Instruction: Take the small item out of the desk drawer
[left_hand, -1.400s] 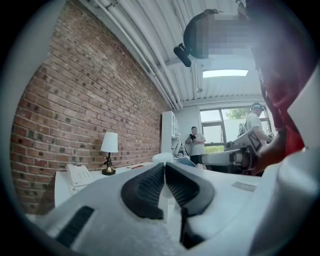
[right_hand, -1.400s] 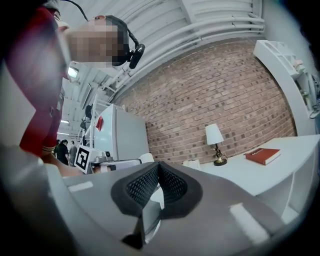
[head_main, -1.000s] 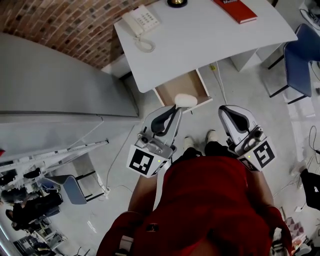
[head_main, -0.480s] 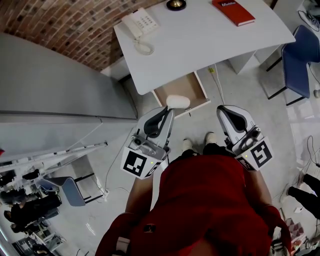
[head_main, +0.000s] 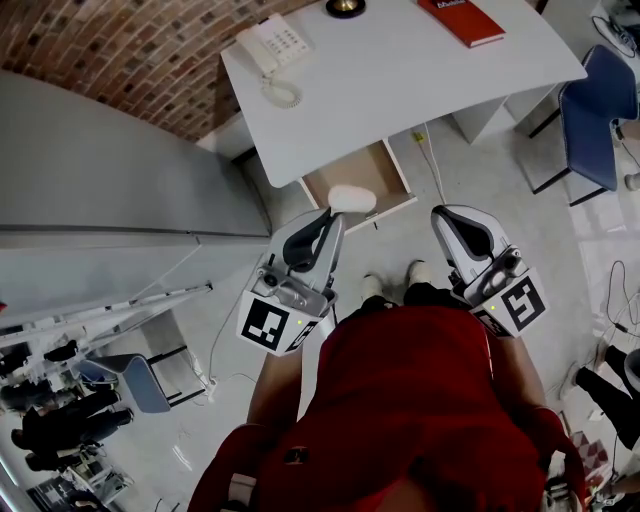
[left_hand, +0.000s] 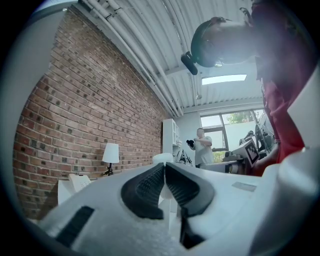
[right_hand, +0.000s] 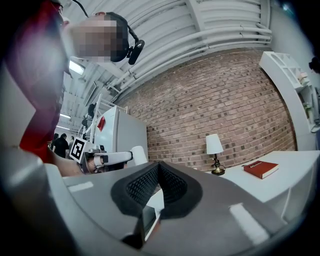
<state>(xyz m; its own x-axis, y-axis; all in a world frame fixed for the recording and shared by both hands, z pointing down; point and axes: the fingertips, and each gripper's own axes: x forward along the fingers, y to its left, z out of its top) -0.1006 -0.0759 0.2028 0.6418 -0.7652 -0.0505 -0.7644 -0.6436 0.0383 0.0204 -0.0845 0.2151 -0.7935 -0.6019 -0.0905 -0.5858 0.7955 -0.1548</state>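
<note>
My left gripper (head_main: 338, 210) is shut on a small white rounded item (head_main: 352, 198), which it holds just in front of the open desk drawer (head_main: 385, 172). In the left gripper view the item (left_hand: 162, 158) shows as a white lump past the tips of the left gripper (left_hand: 164, 169). Beside it, over the floor, my right gripper (head_main: 443, 214) is shut with nothing in it; its pads (right_hand: 150, 184) meet at the tip. The right gripper view also shows the left gripper with the white item (right_hand: 139, 155).
On the white desk (head_main: 400, 80) are a white phone (head_main: 272, 45), a red book (head_main: 462, 18) and a lamp base (head_main: 344, 6). A blue chair (head_main: 598, 110) stands to the right. A grey partition (head_main: 100, 170) is at the left before a brick wall (head_main: 120, 50).
My left gripper with the white item has shifted a little to the left and back from the drawer. The right gripper has hardly moved.
</note>
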